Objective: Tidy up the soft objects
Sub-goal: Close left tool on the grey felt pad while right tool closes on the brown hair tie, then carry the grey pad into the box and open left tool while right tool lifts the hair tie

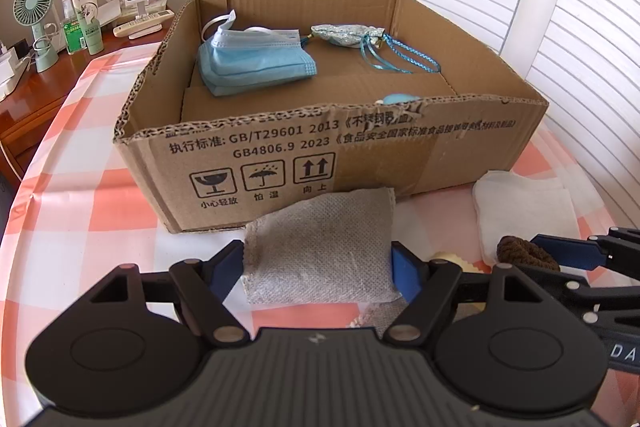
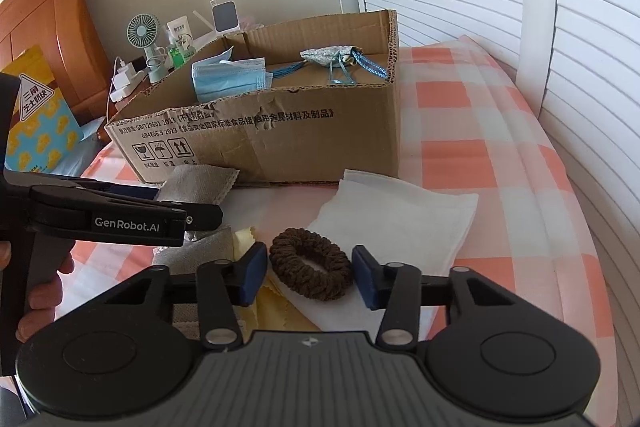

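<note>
The left gripper (image 1: 318, 273) is reaching level toward the box (image 1: 280, 163), its blue pads pressing both sides of the grey pouch (image 1: 320, 247), which is sitting just in front of the box wall on the checked cloth (image 1: 100, 187). The right gripper (image 2: 310, 277) is lying low and pointing forward, its jaws spread to either side of the brown scrunchie (image 2: 311, 269) without clearly touching it. The scrunchie is resting on a white cloth (image 2: 400, 215) beside a yellow cloth (image 2: 280, 307). Inside the box, masks (image 1: 256, 61) are lying at the left and a sachet (image 1: 344, 34) with cords at the back. A hand (image 2: 36, 291) is gripping the left gripper's handle.
</note>
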The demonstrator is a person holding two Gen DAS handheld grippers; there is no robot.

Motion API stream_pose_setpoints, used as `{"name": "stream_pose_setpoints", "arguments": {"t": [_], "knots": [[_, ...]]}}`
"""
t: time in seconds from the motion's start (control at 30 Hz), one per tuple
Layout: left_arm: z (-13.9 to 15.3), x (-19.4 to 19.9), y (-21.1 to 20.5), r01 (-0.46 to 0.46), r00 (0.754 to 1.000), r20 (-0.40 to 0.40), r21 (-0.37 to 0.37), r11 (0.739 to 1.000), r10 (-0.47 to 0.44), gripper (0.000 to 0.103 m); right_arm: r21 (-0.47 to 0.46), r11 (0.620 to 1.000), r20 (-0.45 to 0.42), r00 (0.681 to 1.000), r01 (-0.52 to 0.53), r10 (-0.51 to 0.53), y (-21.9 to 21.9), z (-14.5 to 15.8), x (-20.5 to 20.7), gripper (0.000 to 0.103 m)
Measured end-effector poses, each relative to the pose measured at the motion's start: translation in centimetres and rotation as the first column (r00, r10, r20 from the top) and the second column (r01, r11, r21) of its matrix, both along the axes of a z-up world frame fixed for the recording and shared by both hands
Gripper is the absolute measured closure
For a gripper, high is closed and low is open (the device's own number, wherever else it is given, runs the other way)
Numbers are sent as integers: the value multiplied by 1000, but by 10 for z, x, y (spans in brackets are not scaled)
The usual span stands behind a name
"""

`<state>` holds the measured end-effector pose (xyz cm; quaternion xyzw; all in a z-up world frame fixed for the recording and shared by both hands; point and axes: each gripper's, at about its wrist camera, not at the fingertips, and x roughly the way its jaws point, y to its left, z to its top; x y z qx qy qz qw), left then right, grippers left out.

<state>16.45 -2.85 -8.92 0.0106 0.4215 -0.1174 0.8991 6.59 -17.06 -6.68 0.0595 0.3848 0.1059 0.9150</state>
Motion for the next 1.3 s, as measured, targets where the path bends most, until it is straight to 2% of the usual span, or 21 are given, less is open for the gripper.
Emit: {"name": "stream_pose_setpoints", "arguments": {"t": [0.17,0.4,0.57,0.97,1.13,1.3], "knots": [[1,0,1,-5,1000,-3,-3,1000,5,28,-14,1000,11,1000,3,-3,0,4,-3,61],[8,-8,-1,27,1000,14,9,1000,-27,45,-83,997,60,998,0,5,4,14,-11,63],[15,-14,3,38,999,19,6,999,-38,52,-115,993,84,996,-4,14,5,23,-18,63],[56,-39,18,106,993,42,21,994,-107,53,-176,984,121,991,-29,51,6,43,-32,63],[84,-39,19,129,986,101,38,991,-132,53,-201,978,145,986,-51,81,7,55,-35,63],[109,-17,14,130,975,175,44,991,-135,53,-220,974,175,980,-59,99,10,67,-33,63]]}}
